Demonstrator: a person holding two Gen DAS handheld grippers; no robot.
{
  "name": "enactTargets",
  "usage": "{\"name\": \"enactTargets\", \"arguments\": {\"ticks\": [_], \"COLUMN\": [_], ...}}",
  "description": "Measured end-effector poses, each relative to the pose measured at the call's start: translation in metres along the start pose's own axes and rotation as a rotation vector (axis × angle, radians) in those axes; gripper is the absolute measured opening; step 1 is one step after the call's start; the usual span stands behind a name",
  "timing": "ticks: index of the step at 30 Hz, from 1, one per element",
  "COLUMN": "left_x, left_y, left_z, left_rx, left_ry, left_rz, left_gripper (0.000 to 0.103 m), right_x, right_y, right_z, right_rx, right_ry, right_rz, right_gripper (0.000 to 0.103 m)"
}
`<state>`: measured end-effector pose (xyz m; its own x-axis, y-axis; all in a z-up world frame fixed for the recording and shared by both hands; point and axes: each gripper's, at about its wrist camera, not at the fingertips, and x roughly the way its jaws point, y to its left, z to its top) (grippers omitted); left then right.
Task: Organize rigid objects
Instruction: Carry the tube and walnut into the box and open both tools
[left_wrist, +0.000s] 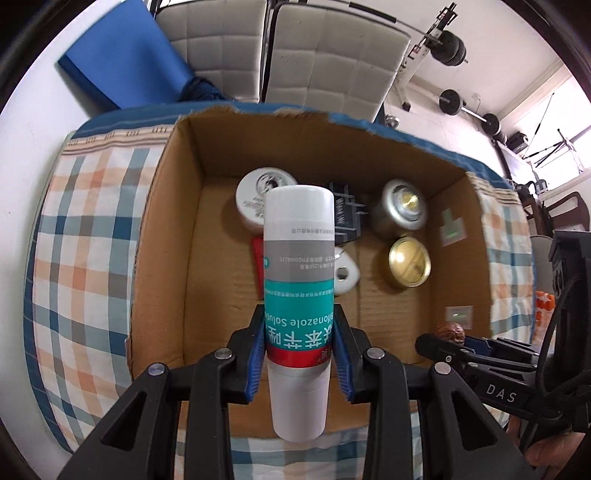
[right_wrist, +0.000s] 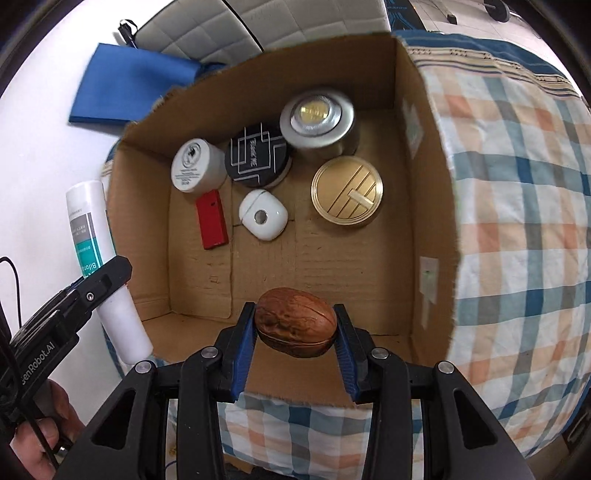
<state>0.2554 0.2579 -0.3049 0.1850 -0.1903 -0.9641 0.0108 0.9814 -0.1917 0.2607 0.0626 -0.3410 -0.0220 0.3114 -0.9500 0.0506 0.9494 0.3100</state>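
Here, left tongs (left_wrist: 299, 354) clamp a white-and-teal bottle (left_wrist: 298, 280); right tongs (right_wrist: 295, 347) grip a wrinkled brown walnut (right_wrist: 295, 322).

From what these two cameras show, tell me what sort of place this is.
Most likely a room at home that doubles as a gym: a table under a checked tablecloth, white padded chairs behind it, and barbell weights on a rack by the wall. A cardboard box holds small household items.

I see a checked cloth (right_wrist: 517, 206) covering the bench, with a blue folded mat (left_wrist: 122, 55) lying beyond it. Behind that stand white quilted chair backs (left_wrist: 325, 55), and barbell weights (left_wrist: 452, 48) sit by the far wall.
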Motion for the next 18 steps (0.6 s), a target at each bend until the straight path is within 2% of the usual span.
{"name": "enactTargets", "arguments": {"ticks": [8, 18], "left_x": [0.061, 0.097], "left_y": [0.025, 0.038], "left_z": [0.007, 0.003], "left_rx": [0.008, -0.010], "left_ry": [0.101, 0.183], "left_rz": [0.068, 0.094], "left_gripper": [0.030, 0.030], "right_x": [0.052, 0.090], "right_y": [0.014, 0.027], "right_z": [0.012, 0.028], "right_rx": [-0.036, -0.092], "right_ry": [0.024, 0.039], "right_rz": [-0.132, -0.261], "right_gripper": [0.042, 0.042]}}
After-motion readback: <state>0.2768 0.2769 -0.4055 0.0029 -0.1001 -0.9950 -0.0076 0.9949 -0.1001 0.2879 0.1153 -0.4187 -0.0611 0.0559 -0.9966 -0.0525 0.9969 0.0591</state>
